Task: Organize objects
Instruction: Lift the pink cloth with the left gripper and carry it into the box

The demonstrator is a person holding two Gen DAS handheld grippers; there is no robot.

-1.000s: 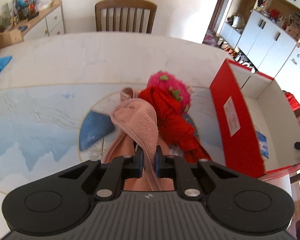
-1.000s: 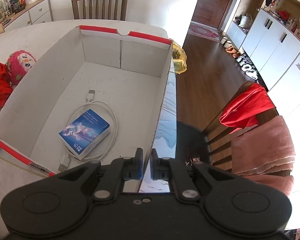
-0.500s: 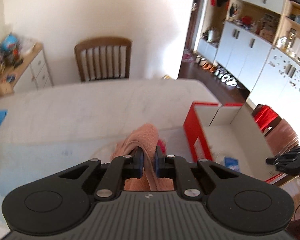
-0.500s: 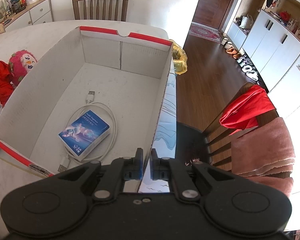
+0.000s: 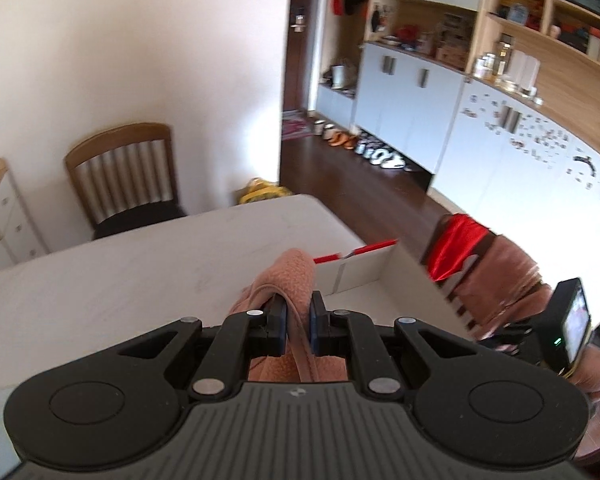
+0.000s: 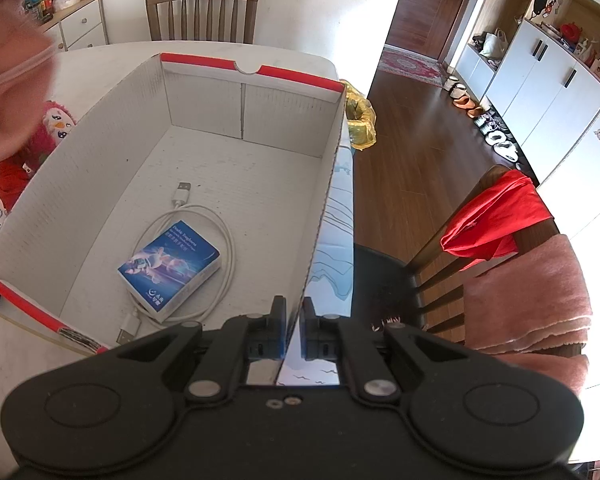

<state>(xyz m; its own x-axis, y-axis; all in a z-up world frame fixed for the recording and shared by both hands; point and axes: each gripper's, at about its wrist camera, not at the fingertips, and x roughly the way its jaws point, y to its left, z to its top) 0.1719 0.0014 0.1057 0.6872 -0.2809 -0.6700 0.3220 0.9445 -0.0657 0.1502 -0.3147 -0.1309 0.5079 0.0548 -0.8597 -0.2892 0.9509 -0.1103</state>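
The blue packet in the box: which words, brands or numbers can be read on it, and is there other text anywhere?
Blue packet: white lines of print and a small logo, too small and blurred to read.
Box: no text visible on its walls.
Cupboard doors: small stickers, blurred, unreadable.
Nothing else carries readable text.

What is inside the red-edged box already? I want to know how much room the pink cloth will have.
Inside the box lie a blue packet and a coiled white USB cable; the cable's part beneath the packet is hidden.
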